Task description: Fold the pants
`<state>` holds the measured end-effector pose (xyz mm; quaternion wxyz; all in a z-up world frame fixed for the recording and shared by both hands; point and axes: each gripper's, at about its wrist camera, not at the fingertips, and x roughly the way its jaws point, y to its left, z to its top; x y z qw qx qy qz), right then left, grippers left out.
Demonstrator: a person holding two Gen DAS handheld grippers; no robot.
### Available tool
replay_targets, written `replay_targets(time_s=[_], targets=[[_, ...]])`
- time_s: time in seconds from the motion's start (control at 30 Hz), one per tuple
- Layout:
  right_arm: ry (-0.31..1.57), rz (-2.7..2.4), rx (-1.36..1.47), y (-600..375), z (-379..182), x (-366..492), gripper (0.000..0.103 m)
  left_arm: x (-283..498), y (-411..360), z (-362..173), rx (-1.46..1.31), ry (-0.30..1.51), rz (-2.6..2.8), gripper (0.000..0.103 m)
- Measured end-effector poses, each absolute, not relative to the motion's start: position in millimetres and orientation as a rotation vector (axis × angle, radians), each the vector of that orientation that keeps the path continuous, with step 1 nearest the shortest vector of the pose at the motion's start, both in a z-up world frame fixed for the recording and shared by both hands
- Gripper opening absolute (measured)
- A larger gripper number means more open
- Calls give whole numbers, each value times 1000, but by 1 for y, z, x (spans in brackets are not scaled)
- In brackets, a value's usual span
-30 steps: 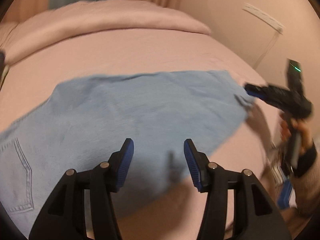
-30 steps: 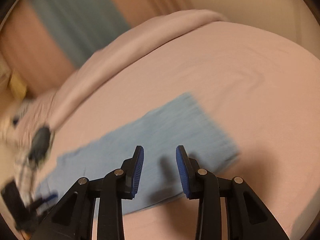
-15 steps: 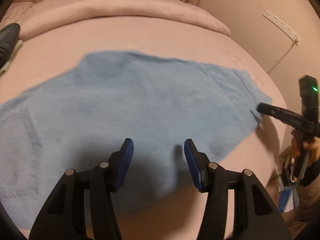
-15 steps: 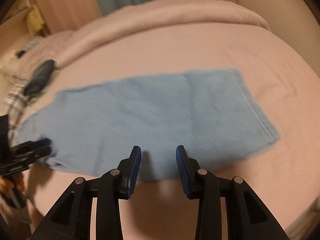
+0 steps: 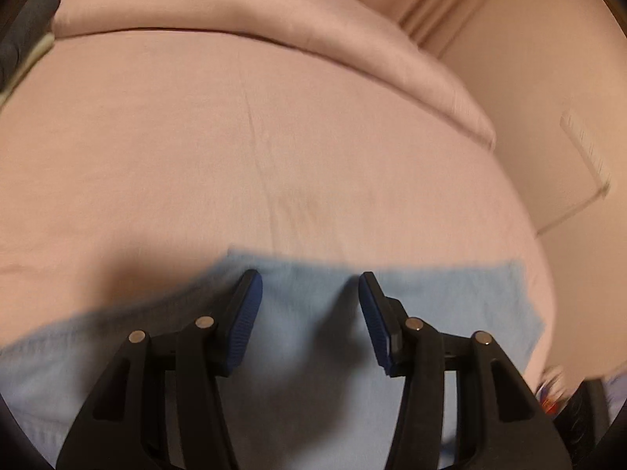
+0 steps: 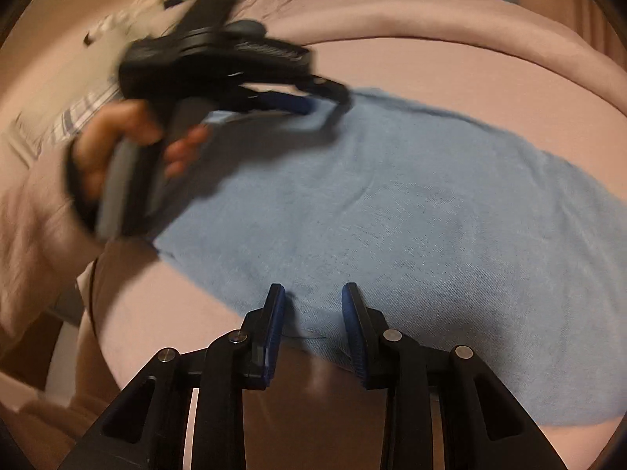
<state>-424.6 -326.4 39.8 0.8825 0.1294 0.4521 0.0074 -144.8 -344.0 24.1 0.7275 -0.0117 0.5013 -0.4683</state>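
Note:
Light blue pants (image 6: pixel 411 211) lie flat on the pink bed, folded lengthwise into a long strip. My left gripper (image 5: pixel 309 290) is open and empty, low over the far edge of the pants (image 5: pixel 450 305). It also shows in the right wrist view (image 6: pixel 325 102), over the far left corner of the pants, held by a hand. My right gripper (image 6: pixel 311 297) is open and empty, hovering over the near edge of the pants.
The pink bed sheet (image 5: pixel 235 149) stretches beyond the pants to a rolled pink duvet (image 5: pixel 274 11) at the head. A dark object (image 5: pixel 23 39) lies at the bed's left side. A wall with a white strip (image 5: pixel 584 152) is at the right.
Both grippers have moved in closer to the pants. The left gripper has swung to the far edge; the right now sits over the near edge. Both stay open.

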Motion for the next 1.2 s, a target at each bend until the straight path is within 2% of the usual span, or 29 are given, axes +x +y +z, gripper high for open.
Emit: replay_targets(time_s=[0.13, 0.23, 0.37, 0.57, 0.67, 0.83, 0.9, 1.1, 1.13, 1.2], targets=[[976, 87, 439, -355, 49, -418, 33, -138, -333, 33, -91, 1082, -1037, 47], [862, 113, 513, -377, 72, -402, 33, -143, -313, 41, -8, 1003, -1018, 49], [796, 48, 521, -407, 86, -352, 33, -118, -294, 34, -86, 1045, -957, 49], [919, 110, 511, -424, 77, -264, 33, -111, -273, 32, -36, 1043, -927, 49], [1001, 185, 531, -417, 73, -252, 33, -113, -263, 25, -5, 1036, -920, 49], [1169, 260, 668, -421, 41, -239, 33, -106, -243, 12, -126, 1054, -948, 47], [1148, 310, 670, -409, 48, -234, 25, -108, -243, 10, -118, 1045, -947, 47], [1123, 338, 773, -404, 48, -223, 25, -114, -244, 7, -115, 1017, -951, 48], [1113, 339, 792, -404, 48, -219, 23, -115, -243, 6, -119, 1007, -953, 48], [1098, 302, 753, -402, 50, -217, 10, -116, -241, 5, -125, 1004, -950, 47]])
